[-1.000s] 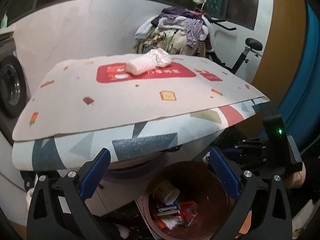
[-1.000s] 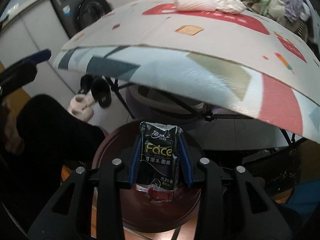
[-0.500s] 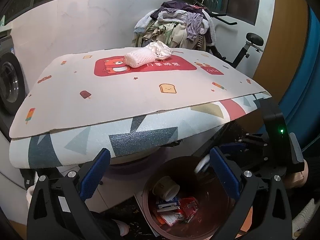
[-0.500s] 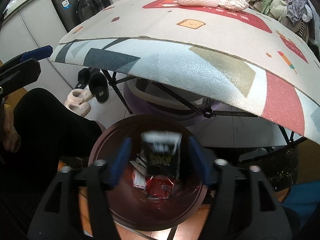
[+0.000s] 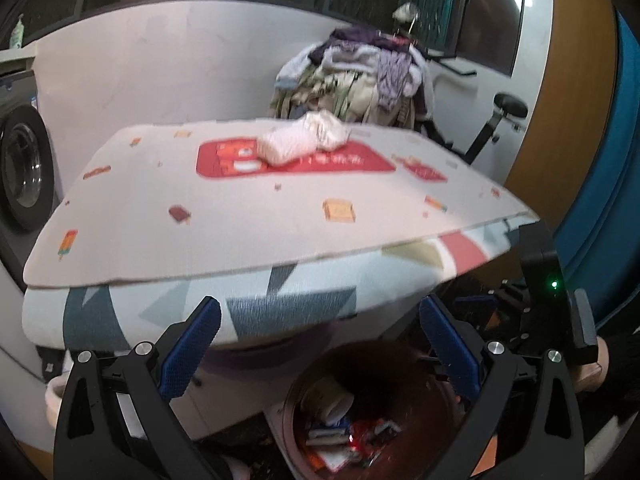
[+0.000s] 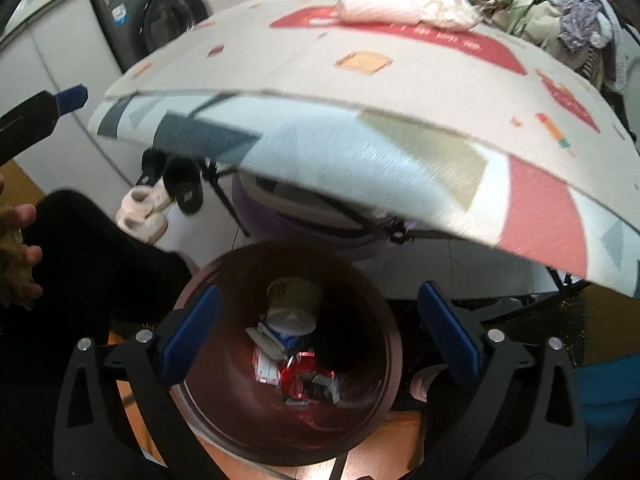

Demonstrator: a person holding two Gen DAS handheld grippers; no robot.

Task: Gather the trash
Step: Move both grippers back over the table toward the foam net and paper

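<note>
A dark brown round trash bin (image 6: 384, 364) stands on the floor under the table's front edge. It holds a paper cup (image 6: 294, 300), red wrappers (image 6: 298, 376) and other packets. My right gripper (image 6: 318, 338) is open and empty just above the bin's mouth. My left gripper (image 5: 320, 346) is open and empty, also above the bin (image 5: 298, 396) and facing the table. A white tissue pack (image 5: 286, 145) and a crumpled white wad (image 5: 328, 130) lie together on the red patch at the table's far side; they also show in the right wrist view (image 6: 376, 6).
The table (image 5: 248, 216) carries a patterned foam mat that overhangs its edge. A washing machine (image 6: 160, 20) stands at the left. A heap of clothes (image 5: 360, 76) on an exercise bike is behind the table. Slippers (image 6: 160, 196) lie on the floor under it.
My right gripper opened and let go of the black tissue packet, which dropped into the bin. Both grippers have risen slightly; the left stayed open.
</note>
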